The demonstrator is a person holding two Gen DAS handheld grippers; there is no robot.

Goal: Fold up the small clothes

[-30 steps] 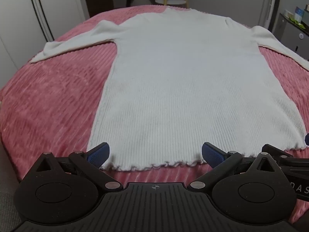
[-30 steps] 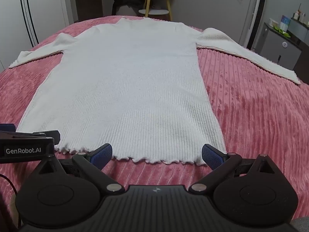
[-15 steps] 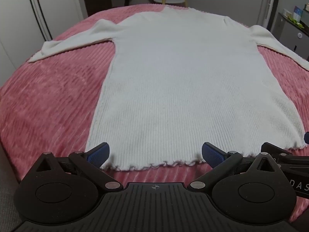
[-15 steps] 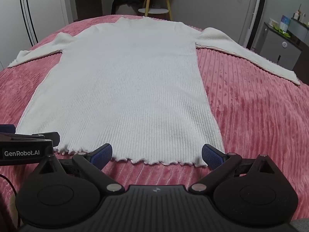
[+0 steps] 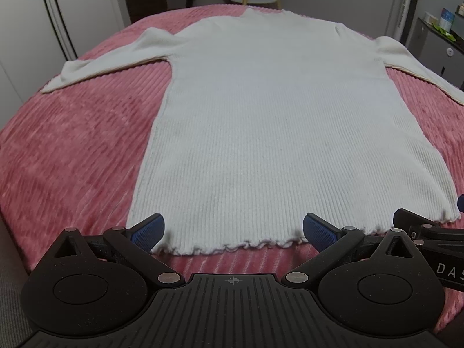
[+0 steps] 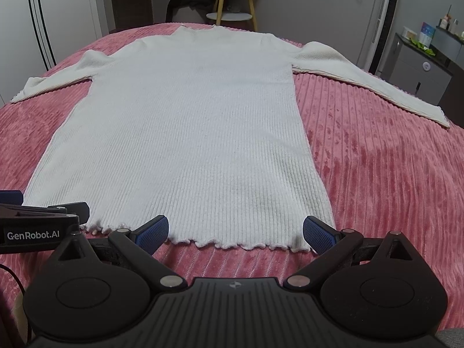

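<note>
Left gripper (image 5: pixel 232 233) and right gripper (image 6: pixel 235 233) are gaping wide, empty, hovering at the near hem of the flat white sweater (image 6: pixel 185 133).

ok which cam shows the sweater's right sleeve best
The right wrist view: the right sleeve runs whole from shoulder to cuff across the pink blanket. In the left wrist view that sleeve is cut off by the frame edge, so its cuff is out of sight.

left tongs (image 5: pixel 232 233) eased slightly toward sweater (image 5: pixel 275 121) hem, right tongs (image 6: pixel 235 233) likewise, hem nearer both
</note>
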